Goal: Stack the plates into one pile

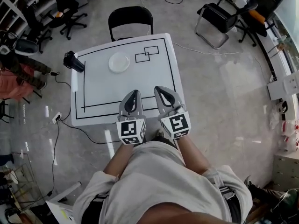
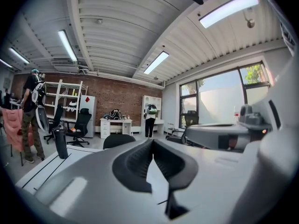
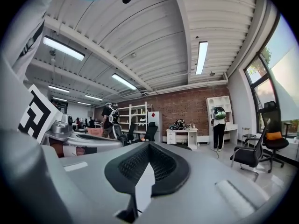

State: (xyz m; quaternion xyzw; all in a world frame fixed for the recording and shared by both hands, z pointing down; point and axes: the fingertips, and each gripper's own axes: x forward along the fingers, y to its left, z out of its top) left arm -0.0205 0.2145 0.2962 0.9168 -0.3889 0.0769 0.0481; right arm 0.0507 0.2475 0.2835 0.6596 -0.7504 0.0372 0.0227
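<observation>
Our left hand-held gripper and right hand-held gripper hover pressed together, empty, over the desk (plates lie farther off).

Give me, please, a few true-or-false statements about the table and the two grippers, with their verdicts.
1. The left gripper and the right gripper are both shut and empty. True.
2. The white plate lies inside the taped rectangles. False: it lies beside them, to their left in the head view.
3. A black bottle stands at the left edge of the table. True.
4. Plates lie in two places on the table. False: only one place holds any.
5. A black chair stands at the table's far side. True.
</observation>
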